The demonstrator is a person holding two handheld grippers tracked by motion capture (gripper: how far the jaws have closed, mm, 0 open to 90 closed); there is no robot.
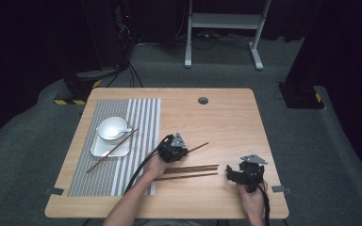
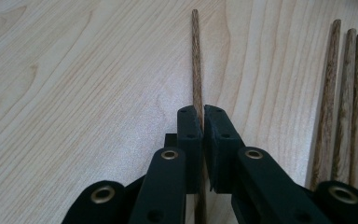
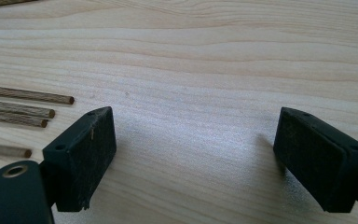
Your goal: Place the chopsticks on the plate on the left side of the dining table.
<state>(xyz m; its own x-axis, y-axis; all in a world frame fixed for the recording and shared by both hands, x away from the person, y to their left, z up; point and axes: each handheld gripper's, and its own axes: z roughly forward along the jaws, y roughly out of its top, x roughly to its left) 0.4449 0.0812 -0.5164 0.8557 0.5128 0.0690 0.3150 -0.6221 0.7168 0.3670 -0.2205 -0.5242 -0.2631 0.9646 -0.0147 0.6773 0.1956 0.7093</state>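
High view: the left gripper point(image 1: 174, 149) sits near the middle of the pale wooden table point(image 1: 226, 117), its jaws clamped on a single chopstick point(image 1: 197, 148), a thin round stick of dark grained wood that slants out to the right just above the loose chopsticks point(image 1: 193, 171). Those lie side by side, close together, between the two hands. The right gripper point(image 1: 239, 173) rests near the table's front right edge, its jaws spread wide with nothing between them; in the right gripper view the flat black pads point(image 3: 86, 154) hang over bare wood, with blunt stick ends just off to the left. On the grey-and-white striped placemat point(image 1: 118, 155) at the left stands a square white plate point(image 1: 99, 149) bearing a round white bowl point(image 1: 111, 128) with a spoon point(image 1: 125, 130) in it, and another chopstick point(image 1: 111, 151) leans across the plate.
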